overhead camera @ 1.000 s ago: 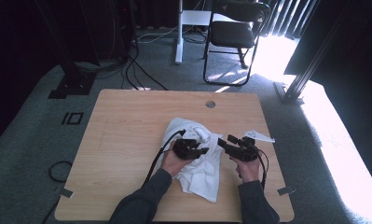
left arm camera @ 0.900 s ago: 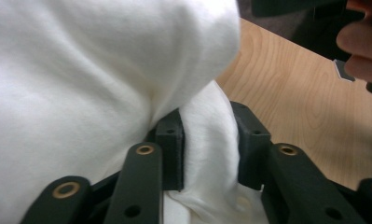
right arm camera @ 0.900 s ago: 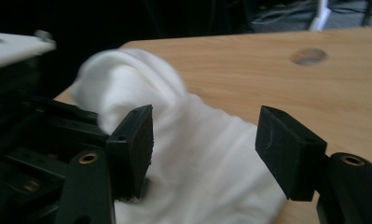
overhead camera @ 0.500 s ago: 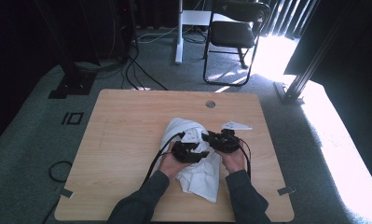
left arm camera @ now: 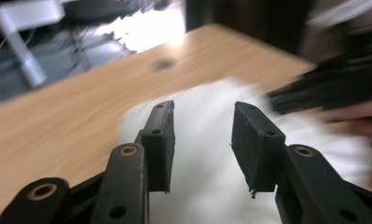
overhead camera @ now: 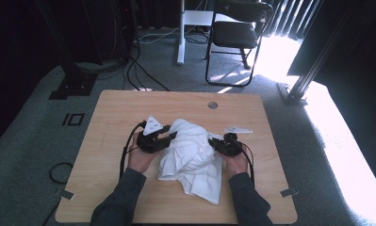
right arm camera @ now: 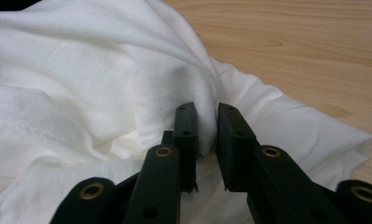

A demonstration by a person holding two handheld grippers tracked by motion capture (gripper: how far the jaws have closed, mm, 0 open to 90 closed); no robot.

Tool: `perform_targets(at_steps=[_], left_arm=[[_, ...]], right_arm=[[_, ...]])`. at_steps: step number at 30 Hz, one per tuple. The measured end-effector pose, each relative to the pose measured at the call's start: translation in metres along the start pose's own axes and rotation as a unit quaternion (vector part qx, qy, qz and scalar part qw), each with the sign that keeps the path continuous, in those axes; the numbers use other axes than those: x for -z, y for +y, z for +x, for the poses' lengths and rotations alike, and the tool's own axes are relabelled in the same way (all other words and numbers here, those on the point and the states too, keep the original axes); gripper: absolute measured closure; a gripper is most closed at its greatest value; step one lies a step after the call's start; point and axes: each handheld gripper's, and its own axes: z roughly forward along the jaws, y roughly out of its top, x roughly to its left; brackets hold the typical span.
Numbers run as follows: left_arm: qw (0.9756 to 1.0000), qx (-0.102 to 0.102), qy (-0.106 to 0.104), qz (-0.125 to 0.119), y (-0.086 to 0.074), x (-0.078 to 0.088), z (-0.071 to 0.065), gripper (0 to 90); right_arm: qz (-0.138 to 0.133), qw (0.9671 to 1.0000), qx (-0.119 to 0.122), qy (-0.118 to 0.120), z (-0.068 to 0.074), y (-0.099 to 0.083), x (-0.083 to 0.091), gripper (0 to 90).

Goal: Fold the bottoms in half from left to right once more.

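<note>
White cloth (overhead camera: pixel 192 157) lies crumpled in a heap at mid-desk, nearer the person's edge. Long axis runs roughly from the far-left bulge, by the left hand-held gripper (overhead camera: pixel 169 135), down to a loose tail at the near-right, approx. diagonal across the desk (overhead camera: pixel 115 113). Top of the heap is bunched and folded; the tail lies flatter.

Right hand-held gripper (right arm camera: pixel 206 122) sits at the cloth's right side; in the right gripper view its jaws are pinched on a raised fold of the cloth, fabric squeezed between the pads. Left hand-held gripper is at the cloth's left side, jaws apart with a clear gap, nothing pressed between them; in the left gripper view the cloth (left arm camera: pixel 207 154) lies blurred below and beyond the jaws. Left jaws have just been closing a bit after opening; right jaws have just closed in, with the fold between them.

Around: both of the person's hands and dark sleeves come in from the near edge, one each side of the heap. A small round hole (overhead camera: pixel 213 105) sits in the desk near the far edge. Cables trail off both grippers.

Room: bare wood on the far half, plus wide strips left and right of the heap. Beyond the desk, a black chair (overhead camera: pixel 237 33) on carpet, w/ floor cables at far left.
</note>
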Motion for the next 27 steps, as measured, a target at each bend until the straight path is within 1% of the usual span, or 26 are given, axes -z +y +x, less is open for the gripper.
perform_targets(at_steps=[1,3,5,7,8,9,10,11,12,14,15,16,17,18,19,20,21,22,23,25,26,27], left_arm=[[0.9997,0.008,0.003,0.023,-0.006,-0.009,0.006,64.7],[0.9992,0.004,-0.014,0.039,-0.013,-0.019,0.006,66.4],[0.9992,-0.005,-0.015,0.038,-0.016,-0.022,0.002,67.0],[0.9994,0.001,-0.017,0.031,-0.015,-0.022,0.001,66.5],[0.9995,0.002,-0.016,0.029,-0.014,-0.022,0.001,65.6],[0.9995,0.001,-0.016,0.029,-0.012,-0.023,0.0,65.4],[0.9995,0.001,-0.016,0.029,-0.012,-0.023,0.0,65.3],[0.9994,-0.004,-0.015,0.03,-0.01,-0.024,-0.002,65.3],[0.9994,-0.006,-0.015,0.03,-0.009,-0.024,-0.003,65.2],[0.9994,-0.008,-0.019,0.027,-0.007,-0.026,-0.006,65.1],[0.9995,-0.008,-0.021,0.024,-0.006,-0.027,-0.008,64.6],[0.9994,-0.012,-0.02,0.024,-0.006,-0.028,-0.01,64.0],[0.9994,-0.013,-0.019,0.024,-0.005,-0.029,-0.011,63.8],[0.9994,-0.013,-0.022,0.024,-0.004,-0.03,-0.013,63.6],[0.9994,-0.012,-0.023,0.024,-0.004,-0.031,-0.013,63.1],[0.9994,-0.013,-0.023,0.024,-0.004,-0.032,-0.013,62.8],[0.9994,-0.012,-0.024,0.024,-0.004,-0.033,-0.014,62.5],[0.9993,-0.012,-0.025,0.024,-0.005,-0.034,-0.014,62.3],[0.9993,-0.012,-0.026,0.026,-0.005,-0.034,-0.014,62.1],[0.9991,-0.013,-0.029,0.028,-0.006,-0.035,-0.014,60.4],[0.9991,-0.015,-0.028,0.029,-0.006,-0.036,-0.015,59.7],[0.999,-0.016,-0.03,0.031,-0.006,-0.037,-0.016,59.2]], right_arm=[[-0.001,1.0,0.001,-0.004,0.001,0.001,0.002,73.6],[-0.008,0.9998,0.009,-0.013,0.005,0.004,0.01,61.0],[-0.025,0.9989,0.024,-0.03,0.013,0.008,0.022,51.9],[-0.05,0.9971,0.038,-0.042,0.024,0.011,0.036,45.4],[-0.063,0.9958,0.046,-0.048,0.03,0.013,0.043,43.2],[-0.076,0.9943,0.057,-0.048,0.037,0.014,0.049,43.2],[-0.076,0.9943,0.057,-0.048,0.037,0.014,0.049,43.2],[-0.098,0.9911,0.085,-0.029,0.054,0.014,0.057,43.3],[-0.098,0.9902,0.098,-0.018,0.06,0.014,0.057,43.2],[-0.083,0.9886,0.125,0.007,0.074,0.014,0.052,41.4],[-0.072,0.9884,0.133,0.013,0.079,0.014,0.046,40.4],[-0.058,0.9882,0.14,0.02,0.082,0.014,0.039,39.1],[-0.037,0.9886,0.143,0.024,0.084,0.014,0.031,39.3],[-0.02,0.9886,0.147,0.023,0.084,0.012,0.024,43.9],[-0.001,0.9885,0.148,0.031,0.083,0.01,0.017,57.3],[0.004,0.9875,0.152,0.043,0.082,0.008,0.016,68.4],[0.005,0.9862,0.156,0.055,0.082,0.005,0.018,76.2],[0.002,0.9861,0.157,0.054,0.081,0.002,0.022,81.2],[-0.005,0.9859,0.157,0.056,0.08,0.0,0.028,82.8],[-0.026,0.9852,0.154,0.072,0.075,-0.008,0.046,83.7],[-0.03,0.9846,0.154,0.077,0.074,-0.011,0.052,83.6],[-0.037,0.9832,0.155,0.089,0.072,-0.015,0.06,82.9]])
